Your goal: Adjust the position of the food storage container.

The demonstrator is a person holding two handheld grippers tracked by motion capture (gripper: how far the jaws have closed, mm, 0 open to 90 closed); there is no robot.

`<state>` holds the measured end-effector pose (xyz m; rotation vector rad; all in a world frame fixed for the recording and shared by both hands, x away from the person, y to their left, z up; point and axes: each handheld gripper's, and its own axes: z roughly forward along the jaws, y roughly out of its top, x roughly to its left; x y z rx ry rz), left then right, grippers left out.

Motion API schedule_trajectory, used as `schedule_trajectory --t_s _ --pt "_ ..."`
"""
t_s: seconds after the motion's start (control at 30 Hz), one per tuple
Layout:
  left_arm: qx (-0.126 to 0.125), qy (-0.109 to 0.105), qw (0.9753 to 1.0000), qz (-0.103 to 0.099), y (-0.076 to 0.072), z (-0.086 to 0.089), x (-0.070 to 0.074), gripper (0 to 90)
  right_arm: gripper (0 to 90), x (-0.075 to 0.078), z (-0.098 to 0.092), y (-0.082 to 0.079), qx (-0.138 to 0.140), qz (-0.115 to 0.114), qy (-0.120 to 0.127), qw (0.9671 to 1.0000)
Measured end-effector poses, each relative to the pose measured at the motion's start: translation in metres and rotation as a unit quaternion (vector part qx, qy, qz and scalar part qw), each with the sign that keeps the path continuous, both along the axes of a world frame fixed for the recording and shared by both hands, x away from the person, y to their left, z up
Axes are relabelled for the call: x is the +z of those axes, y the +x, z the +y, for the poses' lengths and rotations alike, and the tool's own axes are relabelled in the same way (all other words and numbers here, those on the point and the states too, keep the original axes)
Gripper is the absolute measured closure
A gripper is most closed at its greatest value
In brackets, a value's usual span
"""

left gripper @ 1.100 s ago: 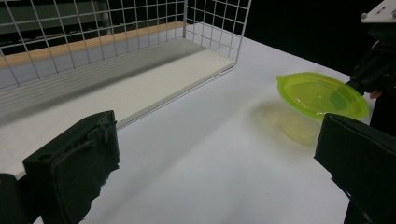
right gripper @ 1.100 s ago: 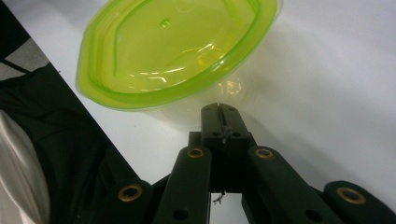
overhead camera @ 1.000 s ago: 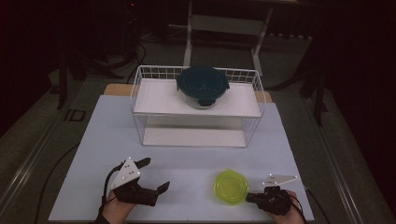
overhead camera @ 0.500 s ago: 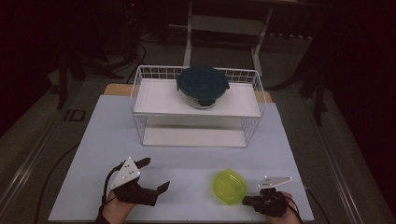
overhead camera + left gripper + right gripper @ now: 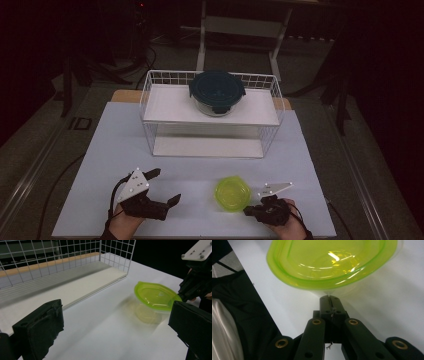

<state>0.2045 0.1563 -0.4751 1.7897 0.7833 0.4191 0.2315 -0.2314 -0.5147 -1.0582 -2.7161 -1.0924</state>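
**Right gripper backs off the green-lidded tub**

Over the last second the right gripper has slid nearer the table's front edge, its jaws pressed together and just short of the yellow-green container, which it no longer grips (release looks complete). The container sits at the near right of the white table. Its lid is glossy, translucent plastic, rounded, over a clear soft-walled tub. The left gripper waits near left, jaws spread and empty. Farther off, a white wire rack carries a dark teal lidded glass bowl.
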Motion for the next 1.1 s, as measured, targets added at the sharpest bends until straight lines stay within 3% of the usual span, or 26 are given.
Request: schedule_trajectory --t_s 0.27,0.4,0.77,1.1 --pt "0.002 -0.001 1.0 -0.001 0.0 0.001 0.0 0.0 90.0 -0.001 0.018 0.006 0.011 -0.003 -0.009 0.9999" --pt "0.002 0.0 1.0 -0.003 0.0 0.001 0.001 0.0 90.0 -0.002 0.026 0.012 0.01 0.003 0.002 0.9999" --pt "0.001 0.0 1.0 -0.002 0.0 0.001 0.0 0.0 90.0 -0.001 0.045 0.02 0.012 -0.018 -0.006 0.9998" --pt "0.001 0.0 1.0 -0.003 0.0 0.002 0.001 0.0 90.0 -0.002 0.061 0.032 0.009 -0.018 -0.001 0.9998"
